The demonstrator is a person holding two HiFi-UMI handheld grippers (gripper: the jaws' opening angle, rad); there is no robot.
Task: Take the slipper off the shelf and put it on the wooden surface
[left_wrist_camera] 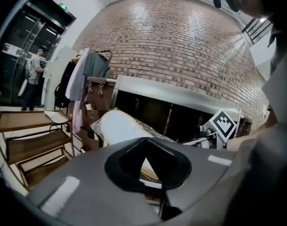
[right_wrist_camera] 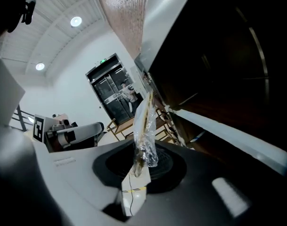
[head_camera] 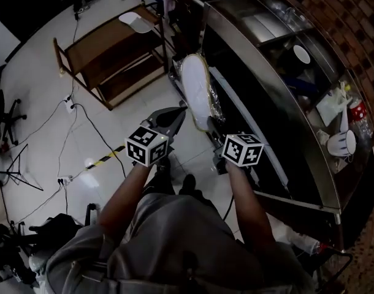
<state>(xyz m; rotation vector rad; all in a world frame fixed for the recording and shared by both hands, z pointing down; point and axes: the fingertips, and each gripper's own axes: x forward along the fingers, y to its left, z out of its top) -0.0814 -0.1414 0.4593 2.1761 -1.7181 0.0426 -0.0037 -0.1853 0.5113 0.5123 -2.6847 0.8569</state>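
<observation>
A white slipper [head_camera: 195, 90] wrapped in clear plastic is held up in the air beside the dark metal shelf unit [head_camera: 267, 97]. My right gripper [head_camera: 211, 129] is shut on its near end. In the right gripper view the slipper [right_wrist_camera: 144, 121] shows edge-on, rising from between the jaws of the right gripper [right_wrist_camera: 137, 167]. My left gripper [head_camera: 179, 110] is just left of the slipper, apart from it, with its jaw tips together and nothing in them. In the left gripper view the slipper [left_wrist_camera: 120, 128] lies just beyond the left gripper [left_wrist_camera: 144, 140].
A low wooden rack [head_camera: 107, 57] stands on the white floor to the far left, with another white slipper [head_camera: 133, 18] on its top board. Cables [head_camera: 83, 118] cross the floor. The rack [left_wrist_camera: 26, 121] and a stand of hanging clothes [left_wrist_camera: 82, 86] also show in the left gripper view.
</observation>
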